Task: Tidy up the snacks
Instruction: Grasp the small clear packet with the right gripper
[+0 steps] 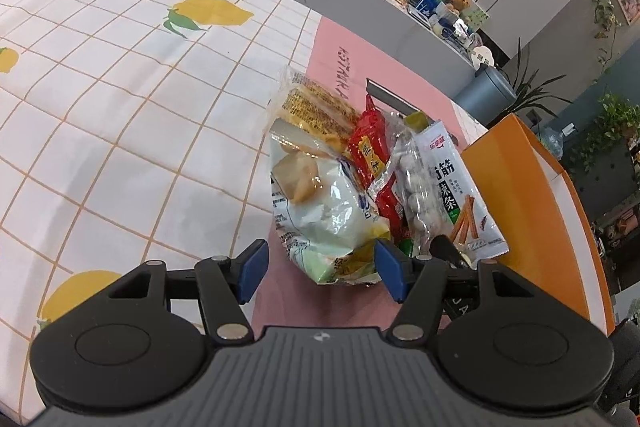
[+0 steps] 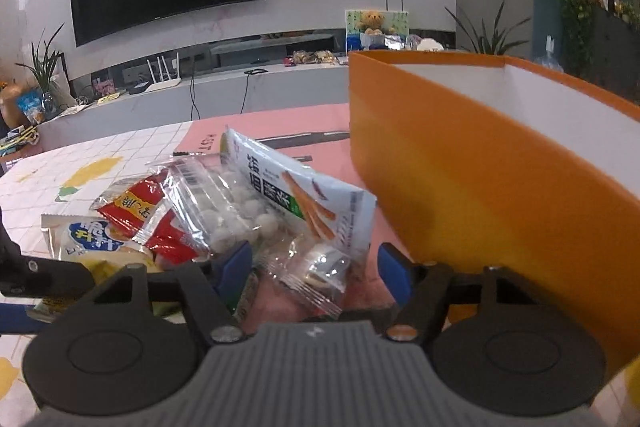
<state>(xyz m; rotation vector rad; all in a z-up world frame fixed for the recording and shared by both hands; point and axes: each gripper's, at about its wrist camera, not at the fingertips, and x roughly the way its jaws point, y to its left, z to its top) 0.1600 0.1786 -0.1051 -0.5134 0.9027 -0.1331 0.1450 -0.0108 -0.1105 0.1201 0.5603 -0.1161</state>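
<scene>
Jaws apart, both grippers (image 1: 318,269) (image 2: 316,273) face Chinese-lettered snack packets (image 1: 332,211).

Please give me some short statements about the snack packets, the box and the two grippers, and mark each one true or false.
1. The orange cardboard box stands right of the snack pile. True.
2. A clear bag of white round candies lies in the pile. True.
3. The tall white packet printed with orange sticks is inside the box. False: it lies on the pink mat.
4. The left gripper is fully closed. False: its fingers stand apart.
</scene>
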